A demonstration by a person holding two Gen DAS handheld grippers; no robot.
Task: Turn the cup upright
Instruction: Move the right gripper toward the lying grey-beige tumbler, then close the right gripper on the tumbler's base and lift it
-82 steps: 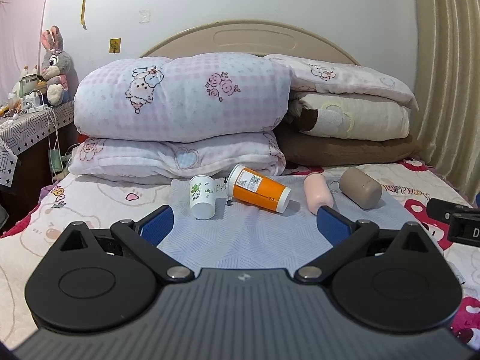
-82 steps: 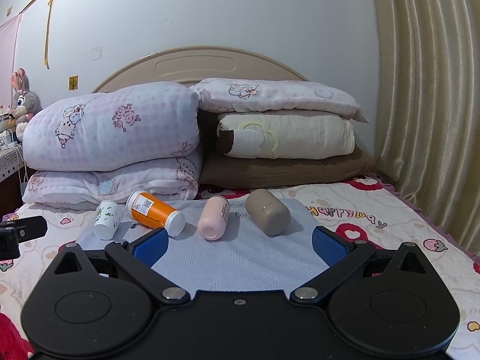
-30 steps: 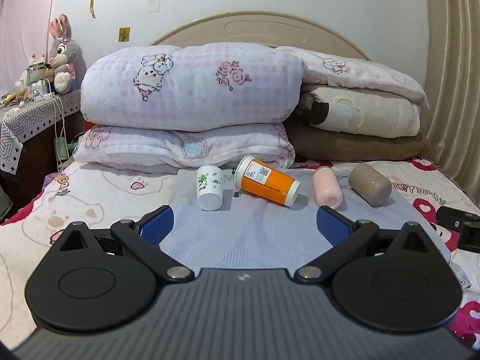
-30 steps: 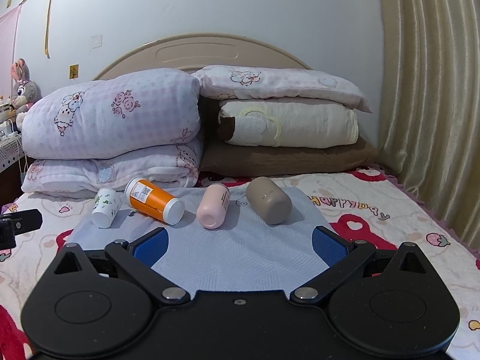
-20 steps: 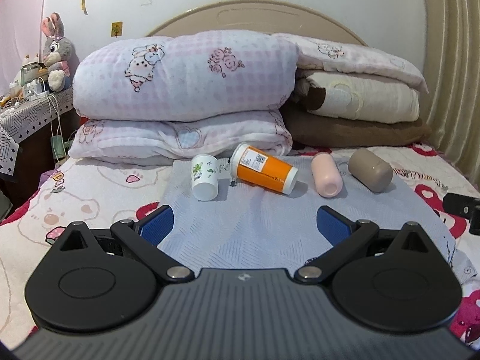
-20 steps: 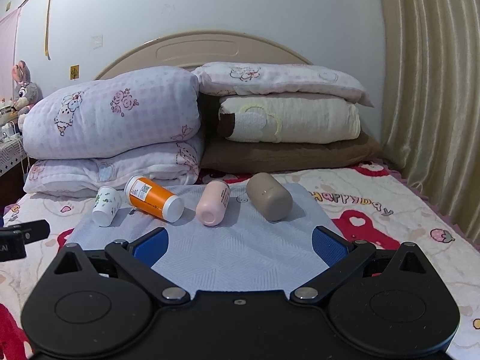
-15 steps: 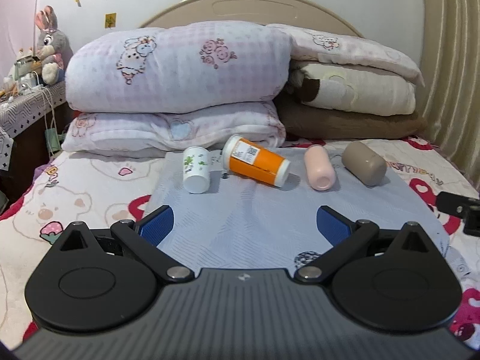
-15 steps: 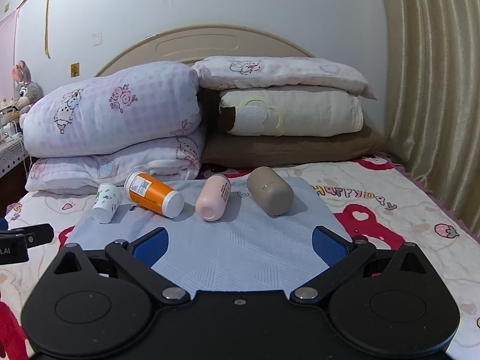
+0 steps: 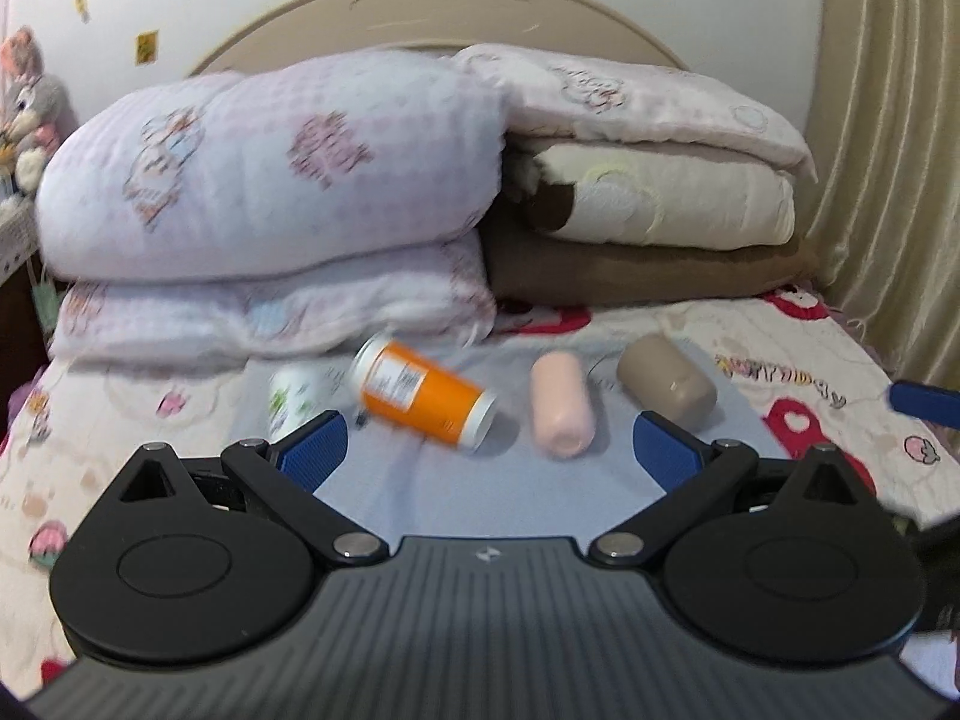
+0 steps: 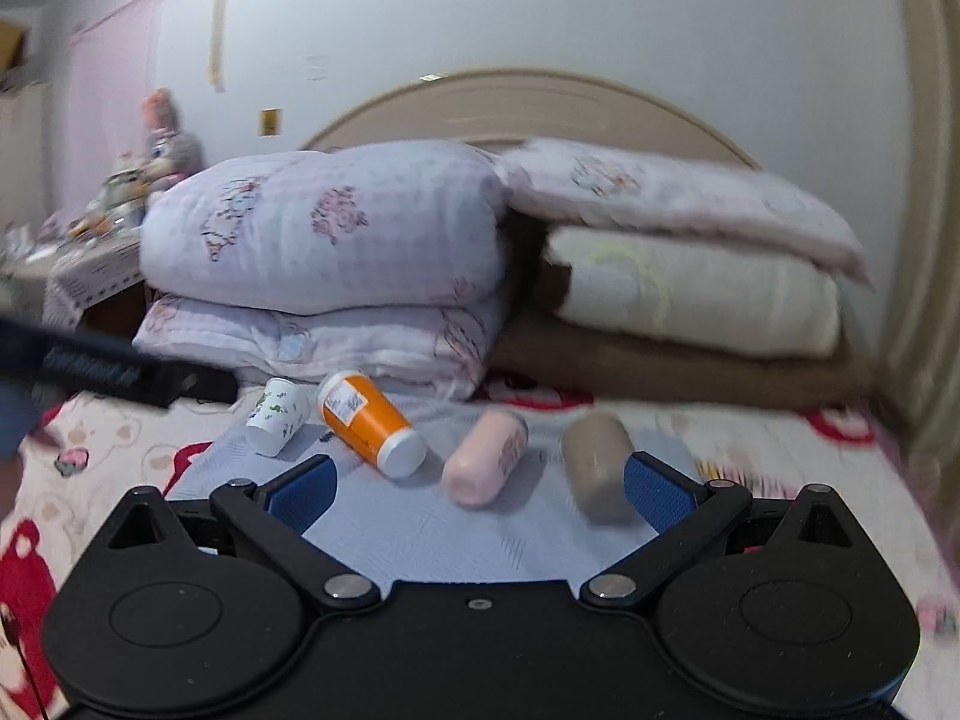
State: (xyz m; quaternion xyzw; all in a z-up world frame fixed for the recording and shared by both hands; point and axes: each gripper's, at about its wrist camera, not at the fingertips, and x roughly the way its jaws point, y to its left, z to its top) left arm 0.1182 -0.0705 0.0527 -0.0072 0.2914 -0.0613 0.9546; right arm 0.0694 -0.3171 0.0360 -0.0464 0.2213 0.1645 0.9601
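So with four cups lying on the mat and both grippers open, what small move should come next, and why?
Probably ease the right gripper forward and slightly right until the taupe cup sits between its fingers. That cup lies on its side on the blue mat, nearest the right finger, and nothing is held yet. The left gripper is open too.

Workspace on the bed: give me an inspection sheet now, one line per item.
Surface: grey-blue mat spread on a patterned bedsheet.
Job's things: four cups lie tipped on the mat: white printed cup, orange cup, pink cup, taupe cup.
Clutter: nothing seen on the mat.
Grippers: left gripper open, empty; right gripper open, empty.
Cables: nothing seen clearly.
Surroundings: stacked quilts, headboard, curtain, plush rabbit.
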